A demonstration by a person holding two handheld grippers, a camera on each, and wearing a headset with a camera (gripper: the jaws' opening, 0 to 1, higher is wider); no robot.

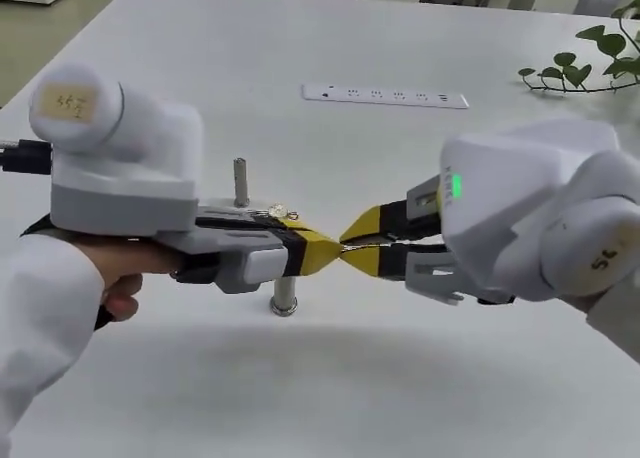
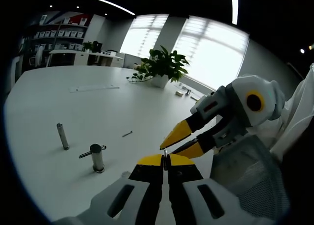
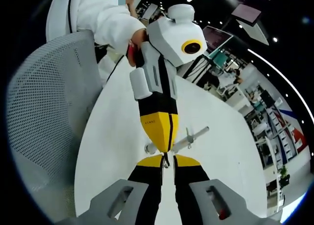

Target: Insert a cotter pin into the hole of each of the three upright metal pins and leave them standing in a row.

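In the left gripper view, well left of the jaws, we see a bare pin (image 2: 62,135) standing upright on the bench (image 2: 49,97). Nearer to the jaws stands a second pin (image 2: 97,157), with an inserted cotter (image 2: 84,154) across its top. A loose cotter (image 2: 127,133) lies beyond the jaws. The left gripper (image 2: 165,158) has its jaws closed on one end of a cotter pin (image 2: 165,152), above the bench. The right gripper (image 2: 167,147) meets it tip to tip, its jaws pinched on the other end.

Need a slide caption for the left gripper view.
Left gripper, pinching a cotter pin, meets the right gripper; one metal pin already fitted.
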